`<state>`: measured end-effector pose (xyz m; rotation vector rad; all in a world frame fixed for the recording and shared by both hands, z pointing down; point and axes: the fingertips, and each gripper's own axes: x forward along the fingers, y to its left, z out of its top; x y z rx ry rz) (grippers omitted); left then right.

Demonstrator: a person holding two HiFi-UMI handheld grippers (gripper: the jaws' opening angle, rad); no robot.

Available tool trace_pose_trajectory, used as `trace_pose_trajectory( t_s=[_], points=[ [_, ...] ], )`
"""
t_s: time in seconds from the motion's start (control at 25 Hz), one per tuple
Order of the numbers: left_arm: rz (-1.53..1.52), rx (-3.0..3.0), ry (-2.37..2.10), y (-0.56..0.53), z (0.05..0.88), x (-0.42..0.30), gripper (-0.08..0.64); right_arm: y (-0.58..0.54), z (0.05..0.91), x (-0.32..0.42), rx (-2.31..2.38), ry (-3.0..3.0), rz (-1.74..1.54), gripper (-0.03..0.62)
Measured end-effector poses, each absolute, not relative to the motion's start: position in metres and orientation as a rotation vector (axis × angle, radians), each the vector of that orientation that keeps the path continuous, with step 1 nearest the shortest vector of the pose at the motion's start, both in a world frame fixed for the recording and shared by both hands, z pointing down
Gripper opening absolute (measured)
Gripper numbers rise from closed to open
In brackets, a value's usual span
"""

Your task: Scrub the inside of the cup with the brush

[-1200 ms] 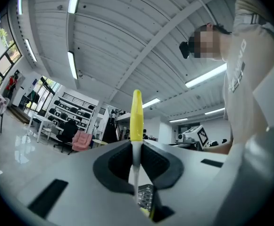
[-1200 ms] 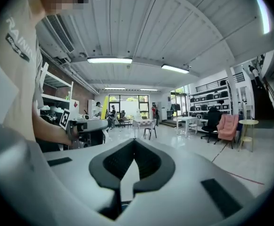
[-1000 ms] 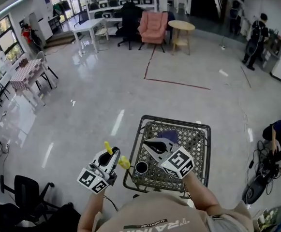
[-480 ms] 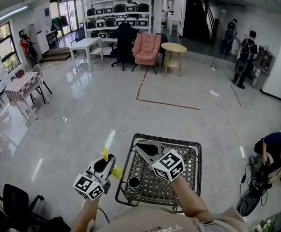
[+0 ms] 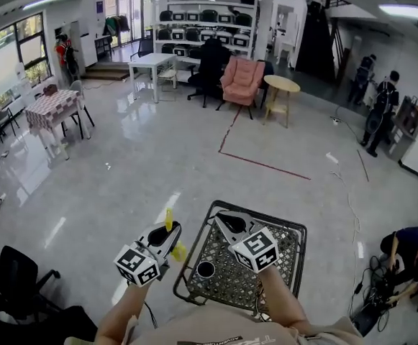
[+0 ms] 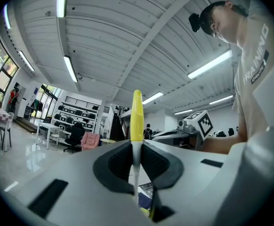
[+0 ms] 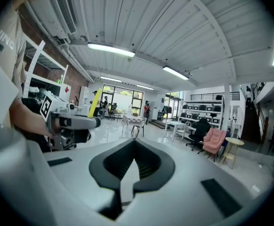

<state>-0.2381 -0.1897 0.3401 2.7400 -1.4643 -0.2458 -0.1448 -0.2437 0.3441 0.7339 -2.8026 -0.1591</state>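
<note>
A small dark cup [image 5: 206, 269] stands upright on the near left part of a black wire-mesh table [image 5: 284, 261]. My left gripper [image 5: 170, 231] hovers just left of the table's edge, shut on a yellow brush [image 5: 169, 218]. The brush handle [image 6: 137, 119] sticks up between the jaws, and a yellow end [image 5: 179, 251] hangs below them. My right gripper [image 5: 223, 220] is held over the table beyond the cup, shut with nothing between its jaws [image 7: 134, 149]. Neither gripper touches the cup. In the right gripper view the left gripper [image 7: 75, 124] shows with the brush [image 7: 95, 108].
The table stands on a glossy light floor. A black office chair [image 5: 16, 279] is at the near left and a person crouches by cables [image 5: 406, 246] at the right. A pink armchair [image 5: 241, 79] and other tables stand far off.
The head view has tilted up, so table and grippers sit lower in it. The right gripper has risen slightly over the table. The brush stays in the left gripper and the cup has not moved.
</note>
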Motion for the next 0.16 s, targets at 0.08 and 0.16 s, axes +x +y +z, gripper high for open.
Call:
trace_pose_trajectory(
  t_s=[0.08,0.16],
  points=[
    [-0.216,2.753,-1.466,-0.189,0.343,-0.246,0.041,-0.241,0.353,-0.151,0.747,-2.779,-0.178,0.015],
    [-0.189,2.763,-1.463,-0.188,0.346,-0.255,0.041,-0.238,0.362,-0.159,0.755,-2.772,-0.171,0.015]
  ],
)
